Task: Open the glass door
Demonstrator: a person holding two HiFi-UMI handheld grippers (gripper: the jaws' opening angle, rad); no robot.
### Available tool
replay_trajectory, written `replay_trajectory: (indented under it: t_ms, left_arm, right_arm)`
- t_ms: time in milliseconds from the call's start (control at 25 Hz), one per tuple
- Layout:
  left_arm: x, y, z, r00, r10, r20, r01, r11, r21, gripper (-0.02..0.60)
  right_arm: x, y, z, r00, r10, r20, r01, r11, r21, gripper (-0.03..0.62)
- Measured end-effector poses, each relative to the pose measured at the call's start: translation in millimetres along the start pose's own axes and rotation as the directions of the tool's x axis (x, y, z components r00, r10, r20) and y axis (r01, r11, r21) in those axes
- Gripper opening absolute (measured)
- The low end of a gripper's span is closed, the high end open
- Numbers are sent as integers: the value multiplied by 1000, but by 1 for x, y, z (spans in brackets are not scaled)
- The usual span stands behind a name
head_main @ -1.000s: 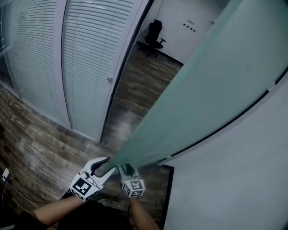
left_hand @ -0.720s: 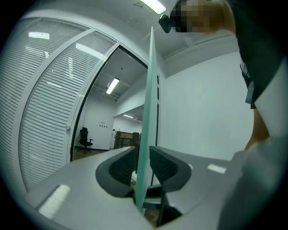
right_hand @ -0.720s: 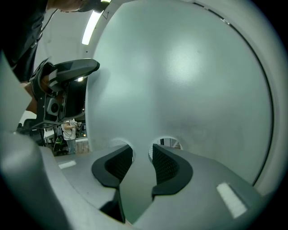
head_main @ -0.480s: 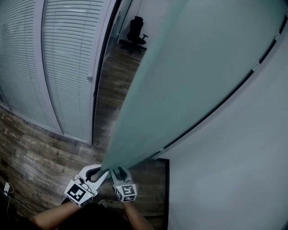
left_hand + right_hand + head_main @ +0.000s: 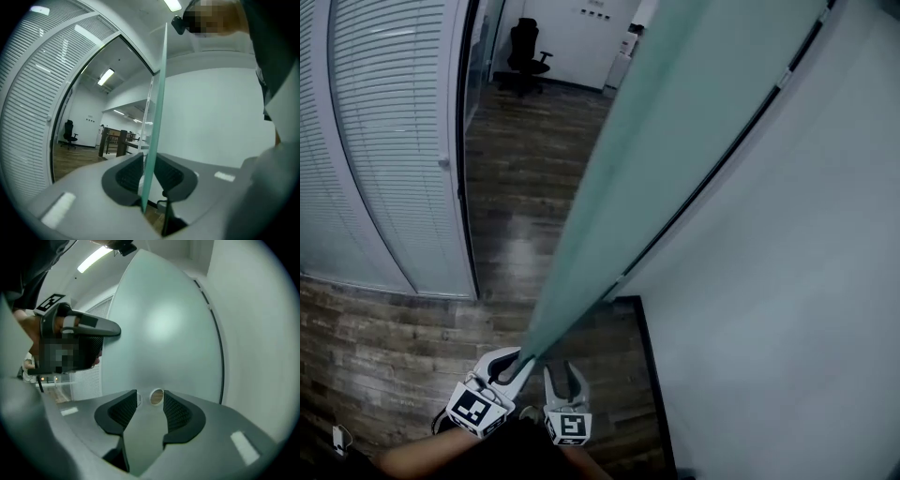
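At door edge: left claw [image 5: 517,362], jaws just closing, clamps thin frosted glass door [image 5: 675,141].
Right claw [image 5: 563,376]: just opening, empty, facing door's smooth greenish face.

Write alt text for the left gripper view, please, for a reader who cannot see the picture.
The left gripper, its jaws just closed further, grips the thin edge of the upright glass door between its dark pads. Left of the door are white blinds and, farther off, a black office chair; right of it, a white wall.
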State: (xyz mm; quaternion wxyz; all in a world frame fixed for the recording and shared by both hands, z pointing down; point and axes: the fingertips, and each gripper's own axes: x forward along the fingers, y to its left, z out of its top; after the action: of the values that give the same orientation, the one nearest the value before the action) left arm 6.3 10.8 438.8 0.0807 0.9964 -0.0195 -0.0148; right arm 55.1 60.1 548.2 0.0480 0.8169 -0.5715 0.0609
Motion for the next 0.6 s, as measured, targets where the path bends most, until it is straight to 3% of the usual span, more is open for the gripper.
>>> replay_trajectory:
  t_ms: [160,320,480,600]
  left_arm:
    - [3,-20,4,997,-72,-10,72,997,30,64]
    - [5,-34,6,990,-136,-28,136,991,-5,77]
    - [4,-49,-4,970,-240,-37,238,970,-50,91]
    - [4,-63,-3,953,-299,-52,298,954,-34,98]
  right_arm:
    - [-20,21,4,1000,-28,-7,28,1000,9,172]
    - [-28,44,13,998,-60,2,60,998,11,189]
    - [-24,54,14,991,-130,0,130,991,14,190]
    - [-26,52,21,976,-217,8,217,976,16,190]
